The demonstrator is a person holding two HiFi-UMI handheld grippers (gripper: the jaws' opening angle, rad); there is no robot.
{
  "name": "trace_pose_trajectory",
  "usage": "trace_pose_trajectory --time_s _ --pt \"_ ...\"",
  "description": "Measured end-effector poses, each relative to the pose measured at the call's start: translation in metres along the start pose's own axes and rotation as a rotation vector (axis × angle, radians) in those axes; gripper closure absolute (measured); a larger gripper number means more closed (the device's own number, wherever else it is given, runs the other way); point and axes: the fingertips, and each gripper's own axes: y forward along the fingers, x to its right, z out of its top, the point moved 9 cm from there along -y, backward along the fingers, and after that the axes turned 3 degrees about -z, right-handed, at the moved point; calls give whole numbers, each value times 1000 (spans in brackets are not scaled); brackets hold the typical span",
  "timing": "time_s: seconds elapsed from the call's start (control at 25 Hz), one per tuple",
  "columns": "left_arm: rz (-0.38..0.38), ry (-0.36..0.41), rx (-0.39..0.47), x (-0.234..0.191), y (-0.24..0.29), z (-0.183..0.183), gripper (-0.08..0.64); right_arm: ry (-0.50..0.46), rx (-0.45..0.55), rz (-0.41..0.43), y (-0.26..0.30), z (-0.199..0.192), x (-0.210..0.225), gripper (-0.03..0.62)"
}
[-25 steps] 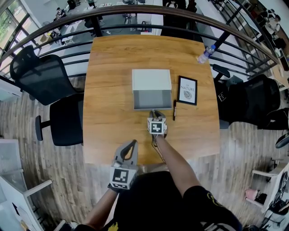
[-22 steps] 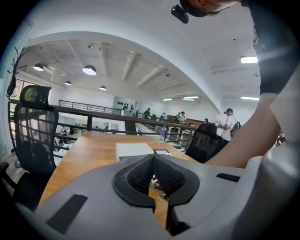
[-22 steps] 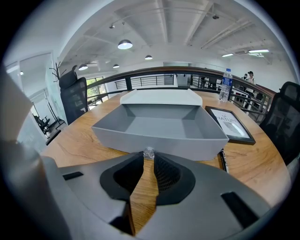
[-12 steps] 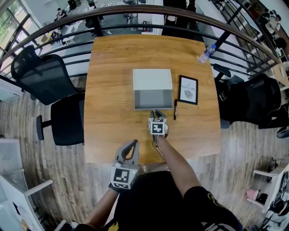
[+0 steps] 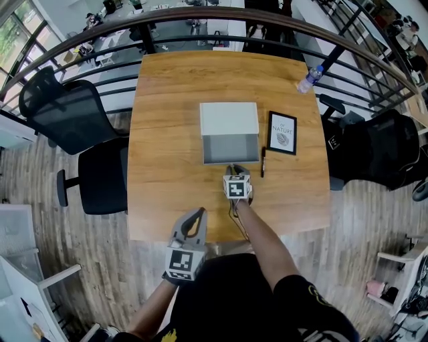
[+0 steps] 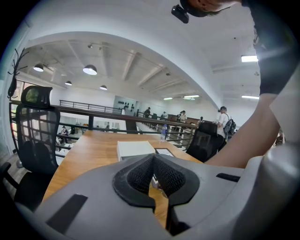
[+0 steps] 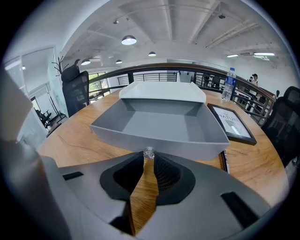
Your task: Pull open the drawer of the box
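Note:
A white box (image 5: 229, 119) lies at the middle of the wooden table (image 5: 167, 187). Its grey drawer (image 5: 231, 148) stands pulled out toward me, empty inside. My right gripper (image 5: 233, 168) is at the drawer's front wall, shut on the small clear knob (image 7: 149, 153) there. In the right gripper view the drawer (image 7: 159, 123) fills the middle, with the box (image 7: 164, 91) behind it. My left gripper (image 5: 195, 212) hangs at the table's near edge, well short of the box, shut with nothing in it. In the left gripper view the left gripper (image 6: 152, 157) points toward the box (image 6: 135, 149).
A framed picture (image 5: 283, 133) lies right of the box, and a black pen (image 5: 263, 162) beside the drawer's right wall. A water bottle (image 5: 309, 79) lies at the far right corner. Black chairs (image 5: 100, 175) stand to the left and right (image 5: 374, 150). A railing (image 5: 200, 15) curves behind the table.
The head view has drifted a little to the right. The right gripper stays on the knob and the drawer looks as far out as before. The left gripper has not moved.

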Motion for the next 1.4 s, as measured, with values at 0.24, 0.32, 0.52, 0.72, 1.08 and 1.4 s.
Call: trace_pose_trajectory --time_s 0.24,0.32,0.52,0.72,1.08,1.4 --pt "3 -1 -8 -3 -1 -3 543 11 1 -13 -1 0 0 528" --pt "-2 1 -5 -1 -1 -3 543 27 6 -17 -2 -1 -3 526" --pt "-10 5 3 -1 -1 0 542 64 10 -16 -6 -1 -4 520" --pt "-15 4 10 -3 -2 2 543 90 -35 -15 -16 -16 -6 523" --pt "-9 39 35 -2 -14 11 542 59 128 9 -76 2 -3 570" --pt "1 59 75 -20 -46 14 543 61 407 30 -200 42 5 596"
